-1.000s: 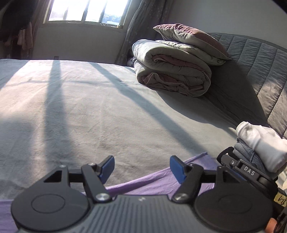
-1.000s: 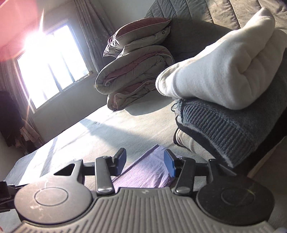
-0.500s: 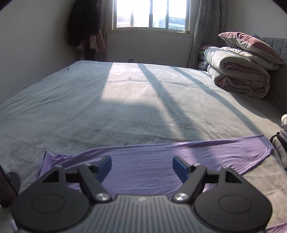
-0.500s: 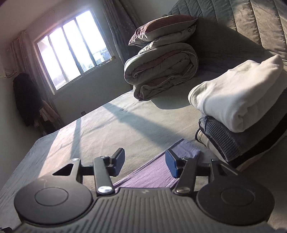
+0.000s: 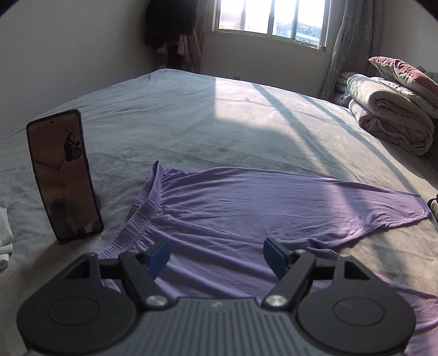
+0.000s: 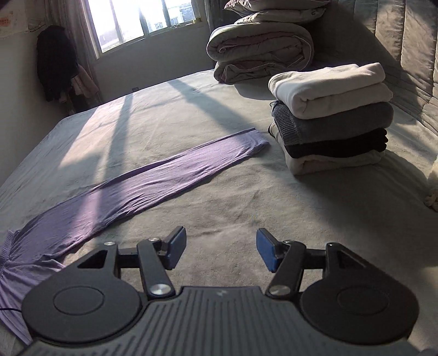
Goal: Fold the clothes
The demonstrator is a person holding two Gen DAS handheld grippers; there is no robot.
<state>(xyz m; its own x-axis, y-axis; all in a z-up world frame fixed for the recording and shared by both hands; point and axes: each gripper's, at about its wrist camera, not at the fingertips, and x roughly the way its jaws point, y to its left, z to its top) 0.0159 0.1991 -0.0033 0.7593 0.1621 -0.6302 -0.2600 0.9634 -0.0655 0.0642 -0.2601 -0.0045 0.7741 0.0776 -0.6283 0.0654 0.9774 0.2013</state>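
Observation:
Purple trousers point(image 5: 246, 202) lie spread flat on the grey bed, elastic waistband point(image 5: 142, 213) to the left, one leg running right to its hem point(image 5: 410, 210). My left gripper point(image 5: 216, 256) hovers open just above the cloth near the waistband, nothing between its blue pads. In the right wrist view the same trousers point(image 6: 153, 180) stretch as a long leg from lower left to the hem point(image 6: 254, 137). My right gripper point(image 6: 220, 250) is open over bare bed, to the right of the leg and apart from it.
A phone point(image 5: 64, 175) stands upright on the bed left of the waistband. A stack of folded clothes point(image 6: 331, 117) sits near the leg's hem by the headboard. A rolled duvet with pillows point(image 6: 262, 52) lies behind. The window wall point(image 5: 271, 19) is at the far side.
Both grippers pulled back from the folded stack and leg hem; the left swung left to the waistband end, bringing the phone into view. The right now sees the whole leg.

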